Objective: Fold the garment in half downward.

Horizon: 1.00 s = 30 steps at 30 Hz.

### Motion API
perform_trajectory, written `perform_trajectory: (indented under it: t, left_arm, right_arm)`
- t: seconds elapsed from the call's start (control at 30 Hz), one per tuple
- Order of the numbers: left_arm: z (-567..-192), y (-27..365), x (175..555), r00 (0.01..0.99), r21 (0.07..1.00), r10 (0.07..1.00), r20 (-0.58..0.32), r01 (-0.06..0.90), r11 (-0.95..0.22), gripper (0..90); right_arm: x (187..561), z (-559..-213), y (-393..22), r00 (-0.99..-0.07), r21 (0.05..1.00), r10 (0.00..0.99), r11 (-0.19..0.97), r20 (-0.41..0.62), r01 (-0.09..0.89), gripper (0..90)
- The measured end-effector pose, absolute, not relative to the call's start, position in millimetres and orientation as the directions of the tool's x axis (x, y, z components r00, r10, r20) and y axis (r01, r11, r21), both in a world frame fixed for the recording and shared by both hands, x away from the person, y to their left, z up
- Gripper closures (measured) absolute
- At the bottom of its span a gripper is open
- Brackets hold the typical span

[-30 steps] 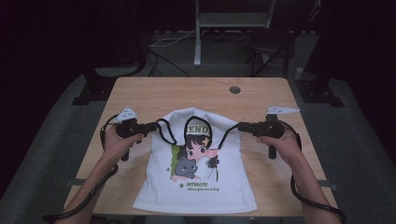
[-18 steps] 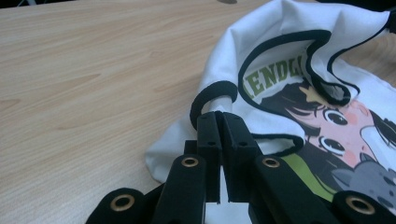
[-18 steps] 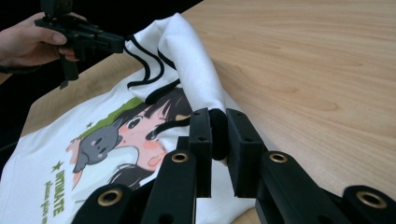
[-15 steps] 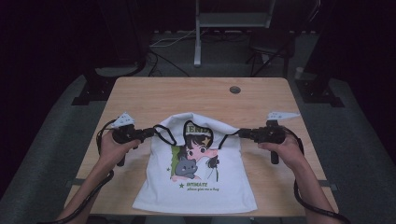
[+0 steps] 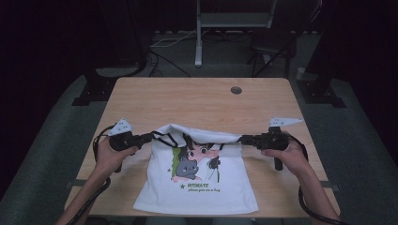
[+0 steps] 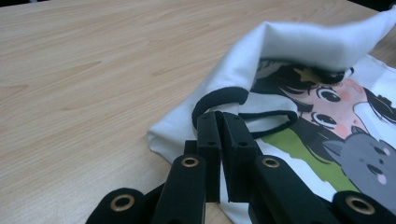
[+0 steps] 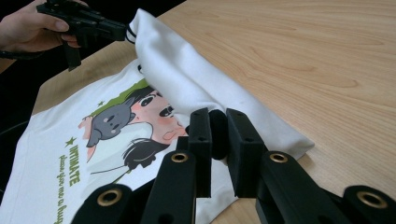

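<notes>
The work in hand is a fold of a T-shirt [image 5: 197,180] that lies on the near half of a wooden table [image 5: 197,101]. The shirt's top edge is lifted and drawn toward the near side, so the far part forms a raised fold over the print.

Gripper state: the left gripper [image 5: 149,137] has its jaws closed narrow on the black-trimmed edge of the shirt at the left shoulder. The right gripper [image 5: 244,138] has its jaws closed narrow on the black trim at the right shoulder. Each hand holds its tool level, just above the table.

Risks, as judged from this position:
- Uneven travel of the two hands probably skews the fold line, so the shoulders land out of line with the hem.
- Each grip sits on a thin trim only. A sharp pull may let the cloth slip from one jaw, and that side then drops early.
- Slack between the grippers lets the middle sag and crease over the print.

Materials: the shirt is soft white knit cloth, limp, with black ribbed trim and a cartoon print [image 5: 195,161] in green, pink and grey. The table top is smooth, pale wood grain, rectangular, with a round cable hole [image 5: 236,90] at the far side. The jaws are matt black, blocky and rigid.
</notes>
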<state>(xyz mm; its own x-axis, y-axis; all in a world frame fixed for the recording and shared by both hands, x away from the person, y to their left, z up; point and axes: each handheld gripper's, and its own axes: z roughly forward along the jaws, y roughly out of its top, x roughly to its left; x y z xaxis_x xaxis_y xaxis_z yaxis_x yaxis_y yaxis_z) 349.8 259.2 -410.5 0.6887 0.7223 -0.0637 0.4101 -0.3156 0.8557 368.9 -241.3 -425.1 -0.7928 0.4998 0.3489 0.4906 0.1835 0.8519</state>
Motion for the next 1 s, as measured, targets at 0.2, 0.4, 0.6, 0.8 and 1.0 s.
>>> perform_trajectory:
  t: [0.2, 0.4, 0.6, 0.8, 1.0]
  left_arm:
    - [-412, 262, 343, 0.688, 0.861, 0.722, -0.072, 0.408, -0.303, 86.7]
    - [-411, 264, 335, 0.690, 0.867, 0.721, -0.058, 0.392, -0.306, 86.7]
    - [-411, 264, 325, 0.695, 0.871, 0.718, -0.036, 0.374, -0.319, 86.7]
    - [-411, 266, 317, 0.698, 0.882, 0.715, -0.041, 0.362, -0.302, 86.8]
    - [-413, 267, 306, 0.704, 0.885, 0.709, -0.041, 0.356, -0.302, 86.7]
  right_arm:
    - [364, -427, -241, -0.794, 0.851, 0.499, 0.190, 0.346, 0.490, 81.4]
    - [358, -429, -240, -0.800, 0.852, 0.497, 0.202, 0.336, 0.483, 81.3]
    - [351, -428, -239, -0.810, 0.858, 0.492, 0.211, 0.321, 0.468, 81.3]
    - [343, -427, -239, -0.817, 0.864, 0.487, 0.214, 0.311, 0.456, 81.3]
    - [335, -427, -239, -0.823, 0.868, 0.481, 0.219, 0.302, 0.446, 81.2]
